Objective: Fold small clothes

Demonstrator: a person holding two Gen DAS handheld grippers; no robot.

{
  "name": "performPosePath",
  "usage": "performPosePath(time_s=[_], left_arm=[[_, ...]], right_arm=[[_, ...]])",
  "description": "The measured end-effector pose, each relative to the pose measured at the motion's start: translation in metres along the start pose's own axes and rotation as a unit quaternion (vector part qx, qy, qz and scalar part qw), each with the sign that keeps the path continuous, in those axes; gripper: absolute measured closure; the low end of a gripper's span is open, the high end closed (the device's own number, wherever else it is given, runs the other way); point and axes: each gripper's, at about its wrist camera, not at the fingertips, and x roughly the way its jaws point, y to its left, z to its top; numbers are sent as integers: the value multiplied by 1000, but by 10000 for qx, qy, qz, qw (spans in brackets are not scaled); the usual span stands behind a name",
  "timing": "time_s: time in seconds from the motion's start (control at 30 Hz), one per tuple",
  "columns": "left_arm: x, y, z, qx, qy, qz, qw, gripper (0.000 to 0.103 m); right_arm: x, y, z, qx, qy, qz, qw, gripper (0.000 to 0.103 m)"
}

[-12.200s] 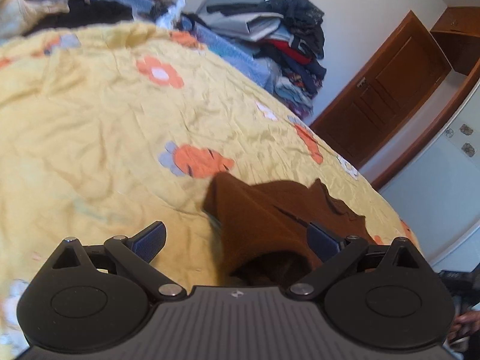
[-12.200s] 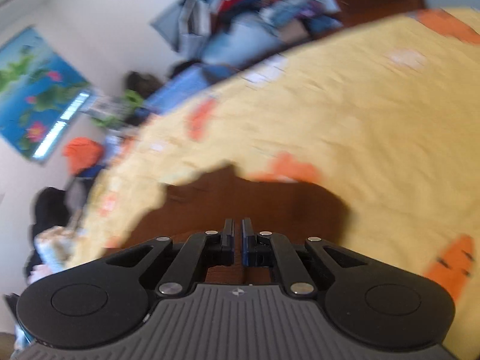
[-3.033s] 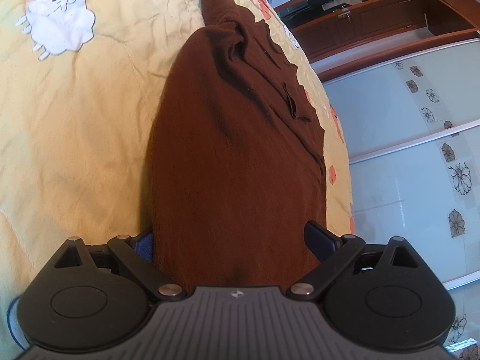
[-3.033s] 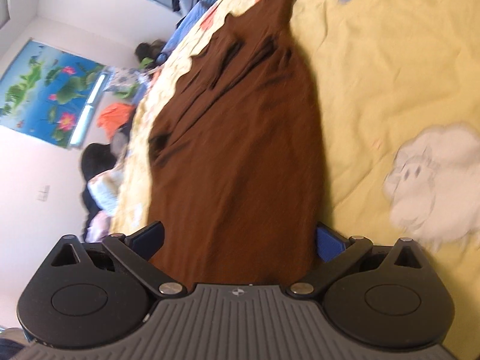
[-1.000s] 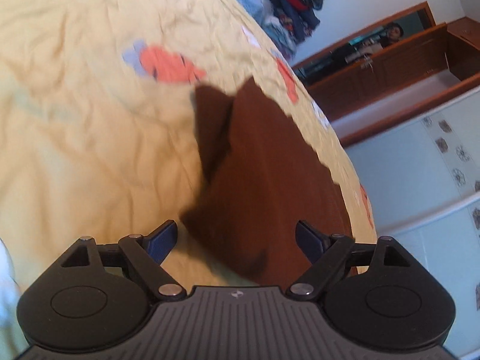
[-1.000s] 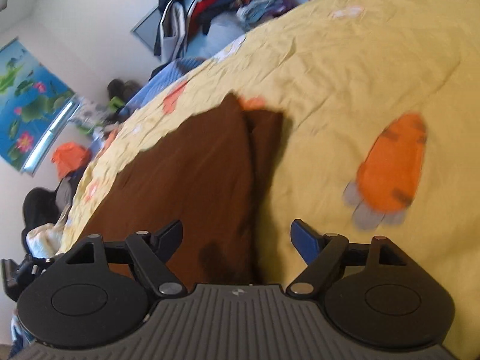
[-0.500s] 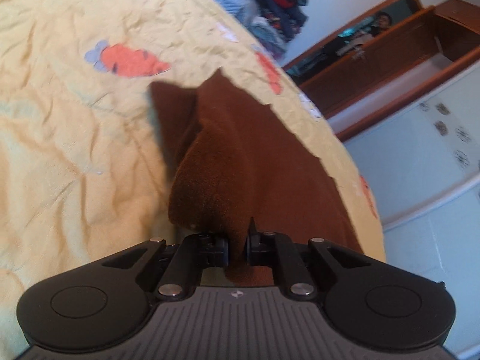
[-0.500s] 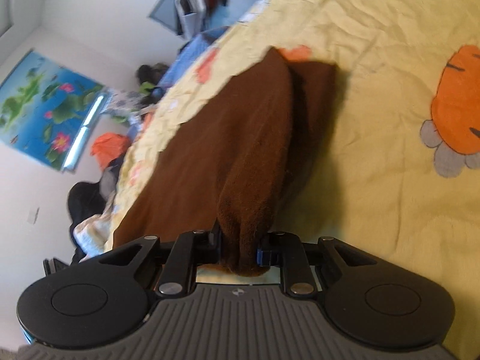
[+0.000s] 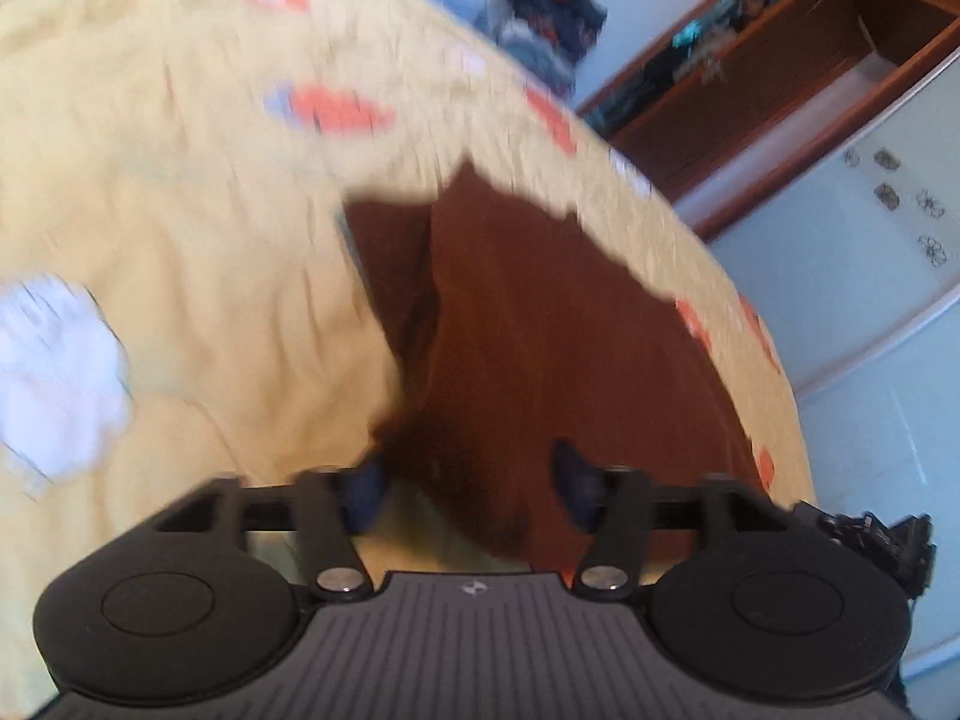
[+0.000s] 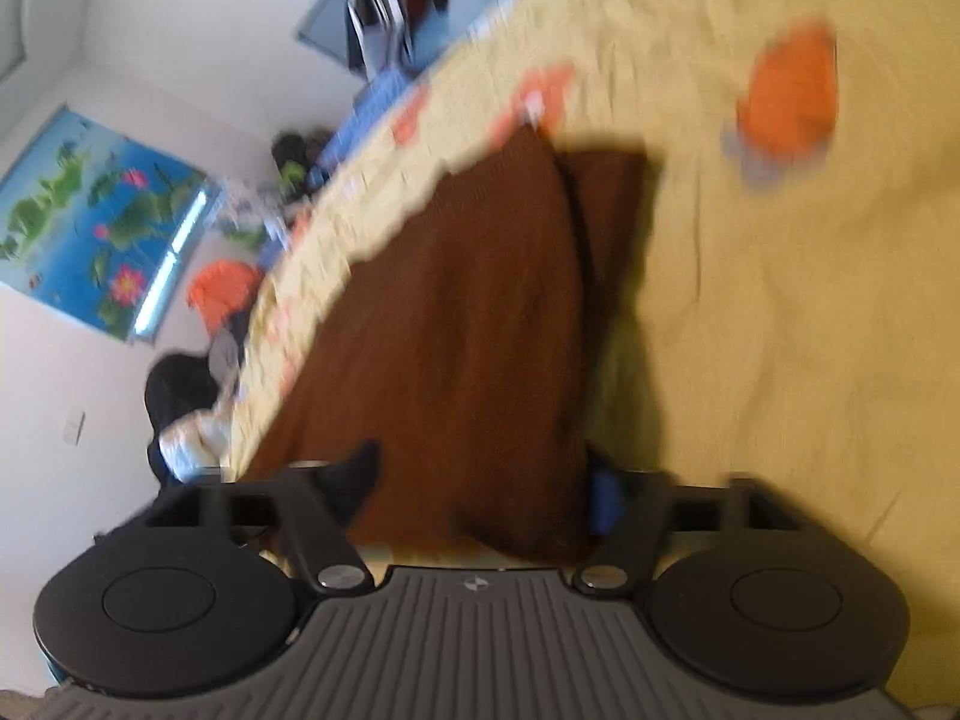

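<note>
- Brown garment (image 9: 540,324) lies on the yellow bedsheet (image 9: 180,180), folded, with one narrower layer showing along its edge; both views are motion-blurred.
- Left gripper (image 9: 468,477): jaws spread apart, nothing pinched between them. The near end of the brown garment sits in the gap between the two blue-padded fingertips (image 9: 363,480); contact with the pads cannot be confirmed through the blur.
- Right gripper (image 10: 480,480): jaws likewise spread wide, not clamped on anything. The garment's near edge (image 10: 480,360) lies between the fingertips, the right pad (image 10: 603,492) close against the folded edge.
- In the right wrist view the garment runs from the gripper toward the far side of the bed, with a second brown layer (image 10: 612,204) showing just beside its right edge.
- Bedsheet print: orange shapes (image 10: 792,96) and a white patch (image 9: 54,372), both beside the garment, not under it.
- Surroundings: clothes pile (image 9: 528,0) beyond the bed, wooden wardrobe (image 9: 780,60) to the right, blue floral picture (image 10: 90,222) on the wall.
</note>
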Motion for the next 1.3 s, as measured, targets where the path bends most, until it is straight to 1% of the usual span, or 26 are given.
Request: performPosePath(time_s=[0.03, 0.07, 0.1, 0.23, 0.3, 0.4, 0.47, 0.53, 0.6, 0.67, 0.7, 0.73, 0.77, 0.83, 0.9, 0.93, 0.97, 1.03, 1.07, 1.1, 1.13, 1.17, 1.2, 1.23, 1.27, 1.3], left_arm=[[-13, -1, 5, 94, -350, 66, 9993, 22], [-21, -3, 12, 205, -603, 185, 9978, 22], [-25, -5, 21, 293, -741, 324, 9963, 22], [-10, -14, 61, 482, -917, 732, 9919, 22], [9, -24, 79, 613, -935, 740, 9910, 22], [57, -40, 103, 756, -594, 490, 9942, 22], [97, -50, 112, 825, -432, 693, 9932, 22], [134, -58, 115, 939, -78, 803, 9923, 23], [163, -66, 114, 1075, 142, 945, 9896, 24], [182, -76, 109, 1493, 198, 1223, 9810, 40], [186, -81, 106, 1732, 139, 1377, 9751, 62], [187, -87, 105, 1939, 104, 1429, 9705, 93], [184, -91, 106, 2022, 75, 1391, 9694, 96], [167, -99, 105, 2169, -311, 1302, 9670, 96], [156, -106, 103, 2415, -614, 1295, 9597, 96], [160, -108, 105, 2532, -616, 1390, 9554, 96], [168, -108, 105, 2596, -527, 1505, 9525, 96], [187, -101, 105, 2589, -236, 1729, 9500, 93], [192, -98, 105, 2513, -58, 1744, 9521, 92], [189, -99, 104, 2453, -71, 1730, 9539, 92], [179, -100, 103, 2399, -196, 1686, 9559, 86], [167, -103, 100, 2379, -355, 1611, 9572, 82], [155, -107, 96, 2409, -523, 1559, 9565, 71], [142, -111, 91, 2451, -745, 1530, 9544, 52], [131, -115, 85, 2457, -993, 1472, 9530, 40], [124, -120, 79, 2483, -1188, 1364, 9516, 20]], right_arm=[[-5, 4, 6, -117, -142, -55, 9998, 24], [-9, 6, 14, -177, -221, -98, 9996, 24], [-11, 8, 22, -213, -289, -135, 9993, 24], [-5, 19, 60, -510, -510, -348, 9968, 24], [8, 21, 80, -596, -557, -444, 9957, 24], [36, 21, 110, -638, -485, -602, 9950, 24], [60, 22, 125, -719, -340, -721, 9942, 24], [90, 22, 135, -762, -130, -865, 9932, 24], [118, 24, 140, -941, 54, -1096, 9895, 28], [141, 26, 137, -1180, 223, -1249, 9849, 36], [146, 32, 135, -1386, 186, -1231, 9825, 57], [152, 34, 134, -1440, 315, -1249, 9812, 76], [155, 36, 133, -1502, 366, -1294, 9795, 83], [146, 44, 133, -1685, 153, -1182, 9785, 83], [123, 51, 134, -1656, -244, -878, 9820, 84], [114, 50, 138, -1656, -372, -864, 9817, 84], [114, 43, 140, -1620, -365, -985, 9812, 84], [127, 23, 139, -1408, -150, -1335, 9809, 84], [132, 17, 136, -1295, -94, -1388, 9818, 83], [131, 16, 132, -1200, -164, -1302, 9841, 77], [126, 18, 129, -1127, -246, -1203, 9860, 73], [119, 23, 127, -1097, -303, -1089, 9875, 55], [111, 29, 124, -1136, -425, -1013, 9874, 35], [101, 38, 119, -1275, -647, -1004, 9846, 30], [93, 48, 115, -1468, -849, -1034, 9801, 29], [89, 56, 110, -1629, -929, -1034, 9768, 29]])
